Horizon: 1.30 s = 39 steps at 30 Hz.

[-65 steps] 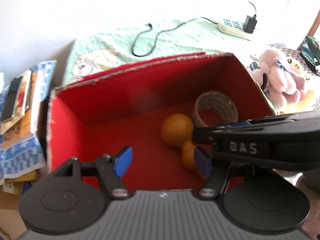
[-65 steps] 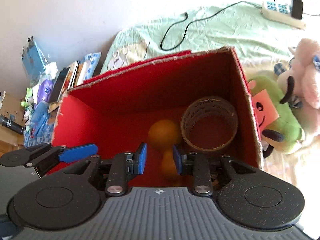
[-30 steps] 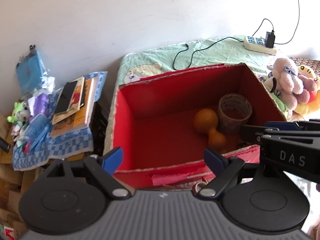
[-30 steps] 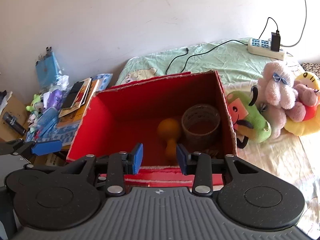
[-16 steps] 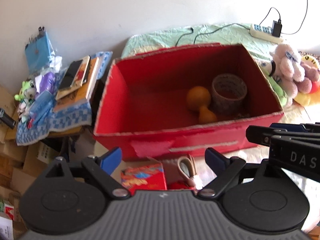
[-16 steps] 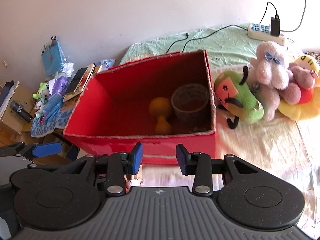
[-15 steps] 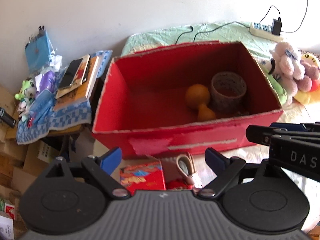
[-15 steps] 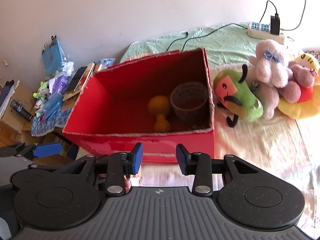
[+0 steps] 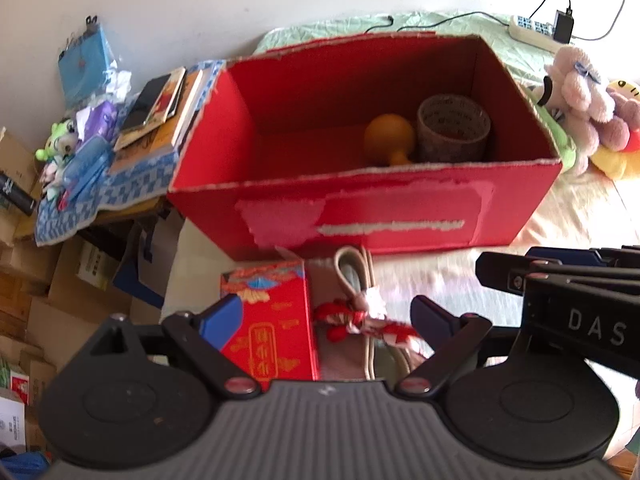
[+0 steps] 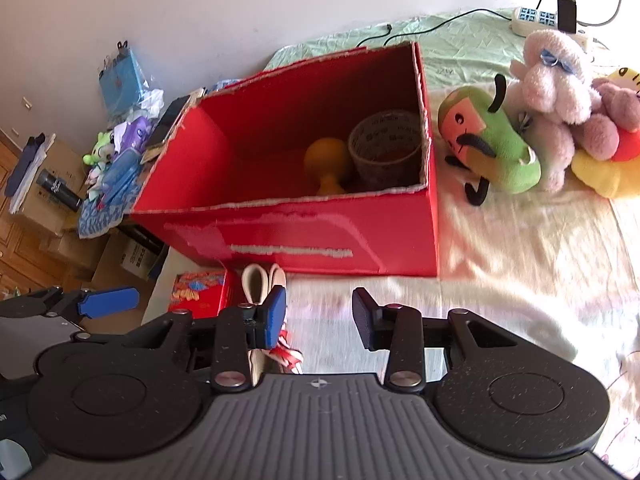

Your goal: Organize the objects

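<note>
A red cardboard box (image 9: pixel 360 216) (image 10: pixel 304 240) stands on the bed. Inside it lie an orange gourd (image 9: pixel 388 136) (image 10: pixel 326 164) and a roll of tape (image 9: pixel 454 126) (image 10: pixel 386 146). In front of the box lie a small red packet (image 9: pixel 272 324) (image 10: pixel 200 290), a beige looped strap (image 9: pixel 352 268) (image 10: pixel 262 280) and a red-and-white knotted cord (image 9: pixel 360 320) (image 10: pixel 286 350). My left gripper (image 9: pixel 326 316) is open above these, empty. My right gripper (image 10: pixel 319 316) is open, empty, just right of the strap.
Plush toys (image 10: pixel 532 108) (image 9: pixel 584 92) sit right of the box. A power strip with a charger (image 10: pixel 548 16) lies on the green sheet behind. Books and clutter on a blue cloth (image 9: pixel 120 144) fill the left side, with cardboard boxes (image 9: pixel 60 280) below.
Both grippers have pulled back and up out of the box. The packet, strap and cord in front of the box have come into view.
</note>
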Tool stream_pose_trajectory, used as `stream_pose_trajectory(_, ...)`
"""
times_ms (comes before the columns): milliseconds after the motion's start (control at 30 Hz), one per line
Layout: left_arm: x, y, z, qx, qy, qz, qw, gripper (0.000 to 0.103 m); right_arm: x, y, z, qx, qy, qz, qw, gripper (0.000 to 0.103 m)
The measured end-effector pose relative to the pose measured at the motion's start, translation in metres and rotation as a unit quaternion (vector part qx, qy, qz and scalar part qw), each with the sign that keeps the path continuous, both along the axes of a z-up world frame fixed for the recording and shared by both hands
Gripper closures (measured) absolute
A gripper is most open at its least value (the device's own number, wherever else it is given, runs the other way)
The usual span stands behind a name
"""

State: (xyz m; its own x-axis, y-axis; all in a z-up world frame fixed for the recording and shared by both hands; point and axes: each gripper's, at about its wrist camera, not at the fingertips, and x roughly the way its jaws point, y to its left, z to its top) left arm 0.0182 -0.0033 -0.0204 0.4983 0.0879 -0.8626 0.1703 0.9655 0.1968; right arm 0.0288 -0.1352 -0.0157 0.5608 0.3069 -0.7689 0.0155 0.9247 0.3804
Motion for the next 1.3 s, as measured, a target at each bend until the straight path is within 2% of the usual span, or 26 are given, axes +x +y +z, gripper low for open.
stream_pose_trajectory(300, -0.012, -0.005, -0.016, 0.003, 0.022, -0.001, 0.9998, 0.011, -0.012, 0.0, -0.012, -0.002, 0.018, 0.002, 1.0, 0.063)
stream_pose_trajectory(633, -0.013, -0.011, -0.029, 0.002, 0.042, -0.014, 0.999, 0.011, -0.019, -0.01, -0.025, -0.007, 0.041, -0.035, 0.999, 0.063)
stream_pose_trajectory(1000, -0.006, -0.013, -0.034, -0.003, 0.05, -0.016, 0.9986, 0.01, -0.016, -0.014, -0.033, -0.002, 0.056, -0.056, 0.997, 0.063)
stream_pose_trajectory(1300, 0.006, -0.004, -0.032, -0.004, 0.042, -0.005, 0.9991, 0.008, -0.008, -0.013, -0.033, -0.012, 0.054, -0.06, 0.997, 0.062)
